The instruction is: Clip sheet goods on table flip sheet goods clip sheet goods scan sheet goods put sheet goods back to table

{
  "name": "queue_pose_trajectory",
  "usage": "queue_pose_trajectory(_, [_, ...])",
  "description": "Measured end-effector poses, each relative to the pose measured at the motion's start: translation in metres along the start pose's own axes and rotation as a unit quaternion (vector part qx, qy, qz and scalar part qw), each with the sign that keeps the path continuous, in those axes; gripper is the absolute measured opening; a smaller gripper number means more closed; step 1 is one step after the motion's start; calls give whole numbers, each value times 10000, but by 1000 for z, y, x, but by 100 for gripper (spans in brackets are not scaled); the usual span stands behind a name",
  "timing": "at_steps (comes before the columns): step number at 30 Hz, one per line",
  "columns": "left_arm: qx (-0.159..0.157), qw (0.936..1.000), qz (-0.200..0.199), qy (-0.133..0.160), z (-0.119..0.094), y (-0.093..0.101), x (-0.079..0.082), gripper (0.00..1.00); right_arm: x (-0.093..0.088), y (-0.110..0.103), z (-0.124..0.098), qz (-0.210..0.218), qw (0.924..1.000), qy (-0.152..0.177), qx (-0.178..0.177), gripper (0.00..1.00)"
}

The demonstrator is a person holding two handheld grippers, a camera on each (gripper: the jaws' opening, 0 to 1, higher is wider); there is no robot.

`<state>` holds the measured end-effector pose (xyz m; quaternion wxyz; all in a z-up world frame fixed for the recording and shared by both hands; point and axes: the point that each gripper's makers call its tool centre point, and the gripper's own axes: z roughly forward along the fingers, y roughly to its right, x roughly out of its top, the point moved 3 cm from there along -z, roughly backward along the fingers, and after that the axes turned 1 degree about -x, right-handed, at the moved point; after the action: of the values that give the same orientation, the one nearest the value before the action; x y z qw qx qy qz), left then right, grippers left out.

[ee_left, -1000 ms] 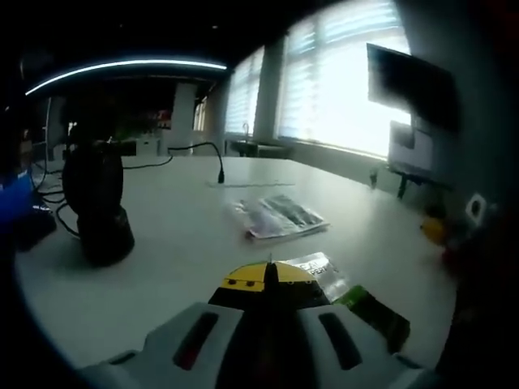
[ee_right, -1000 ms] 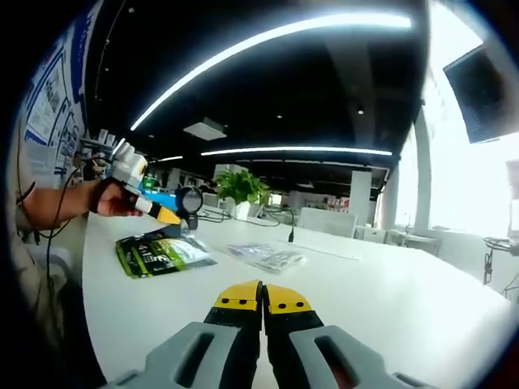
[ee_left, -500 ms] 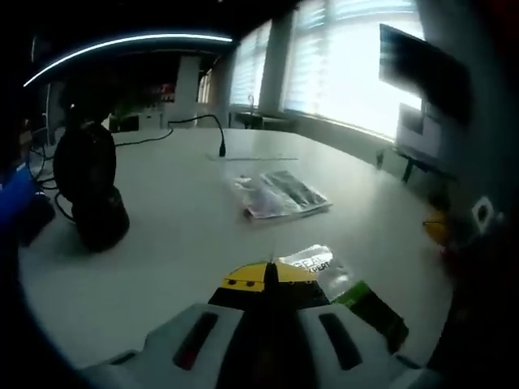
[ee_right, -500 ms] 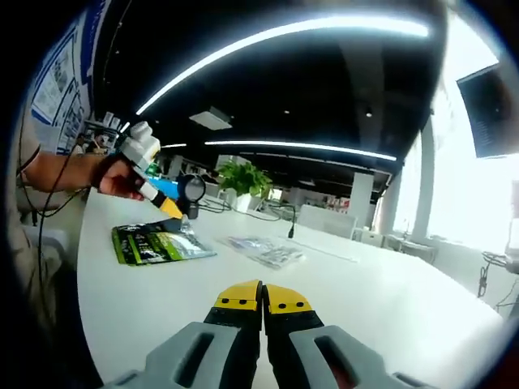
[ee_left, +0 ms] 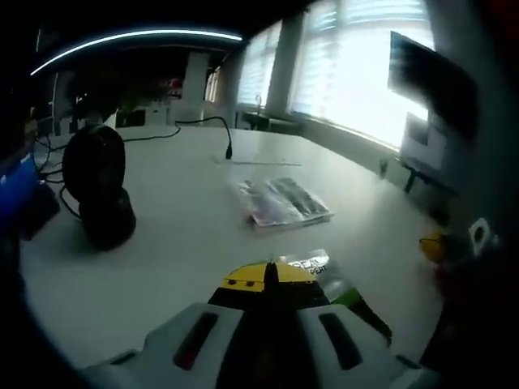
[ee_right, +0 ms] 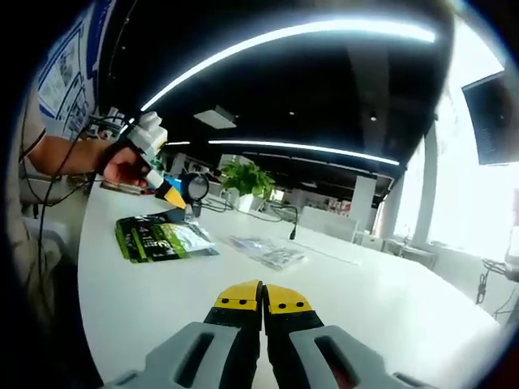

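Left gripper [ee_left: 272, 274]: jaws closed together, its tip over the near corner of the green sheet goods packet [ee_left: 340, 296]; whether it pinches the packet cannot be told | Packet: flat on white tabletop [ee_left: 178, 243] | Right gripper [ee_right: 263, 297]: jaws closed, holding nothing, above tabletop | Clear packet [ee_left: 280, 203]: lies farther away.

office | white table [ee_right: 389, 300] | ceiling light strips [ee_right: 284, 32] | potted plant [ee_right: 247, 180]

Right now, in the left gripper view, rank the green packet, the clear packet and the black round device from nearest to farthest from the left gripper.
1. Green packet, just beyond the left gripper tips.
2. Clear packet, mid-table ahead.
3. Black round device, far left; close to the clear packet's range, so this order is uncertain.
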<state>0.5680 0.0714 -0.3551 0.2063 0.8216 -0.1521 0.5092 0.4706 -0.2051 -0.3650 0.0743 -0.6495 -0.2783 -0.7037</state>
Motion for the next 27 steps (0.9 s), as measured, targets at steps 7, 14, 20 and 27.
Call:
queue_pose_trajectory(7, [-70,9998,-108,120,-6,7,12,0,5,-5,1,-303,9995,83,10,0])
queue_pose_trajectory(14, [-96,9997,-81,201,-10,12,17,0,28,-44,3,-753,9962,399,151,0])
queue_pose_trajectory(20, [-18,9999,-115,98,-1,4,7,0,7,-51,15,-1365,9903,-161,208,0])
queue_pose_trajectory(27, [7,9997,-257,-25,4,-6,-8,0,9,-47,13,-1081,9938,-48,253,0])
